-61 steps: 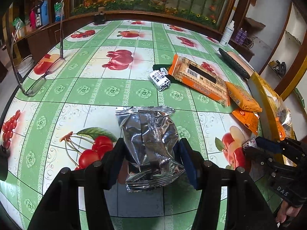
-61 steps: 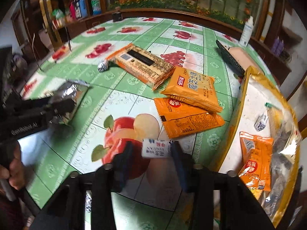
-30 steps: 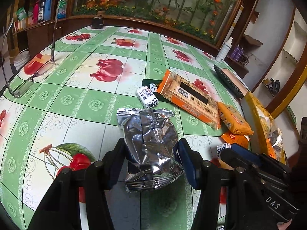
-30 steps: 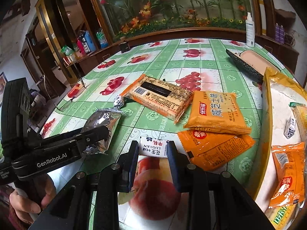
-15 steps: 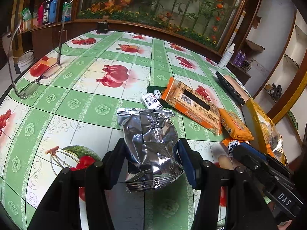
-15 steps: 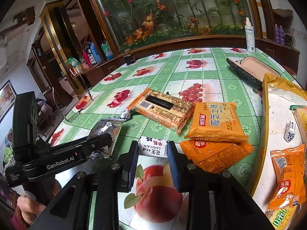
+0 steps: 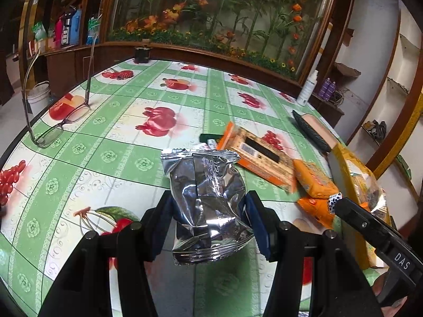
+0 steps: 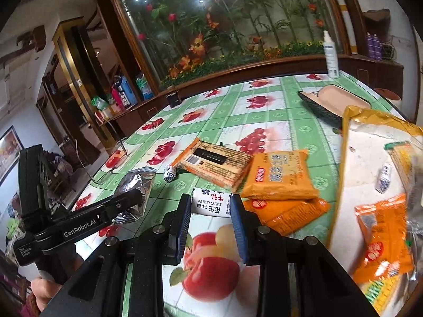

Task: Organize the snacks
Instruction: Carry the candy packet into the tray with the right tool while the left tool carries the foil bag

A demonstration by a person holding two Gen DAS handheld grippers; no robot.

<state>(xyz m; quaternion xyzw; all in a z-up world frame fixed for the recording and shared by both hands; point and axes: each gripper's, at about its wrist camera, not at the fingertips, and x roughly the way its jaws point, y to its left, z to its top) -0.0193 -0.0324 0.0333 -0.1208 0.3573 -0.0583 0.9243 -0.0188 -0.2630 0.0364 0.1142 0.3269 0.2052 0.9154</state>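
A round table (image 7: 164, 97) covered in a green, fruit-printed cloth is seen in both wrist views, and everything else is placed relative to it. At its right edge a large yellow bag (image 8: 370, 142) lies open, with orange packets and a small white candy visible inside. Near the table's middle a long cracker pack (image 8: 214, 162) is laid, and beside it, toward the bag, an orange snack pouch (image 8: 280, 174) is stacked over two flatter orange packets (image 8: 288, 215). Above the near part of the table a crinkled silver foil packet (image 7: 206, 198) is pinched between the blue pads of the left gripper (image 7: 208, 224), its sealed top edge pointing away from the camera and its lower seam hanging between the fingers. Closer to the bag, a small white nougat candy (image 8: 211, 202) is clamped crosswise at the fingertips of the right gripper (image 8: 211, 220). A pair of glasses (image 7: 53, 121) is seen at the table's left rim.
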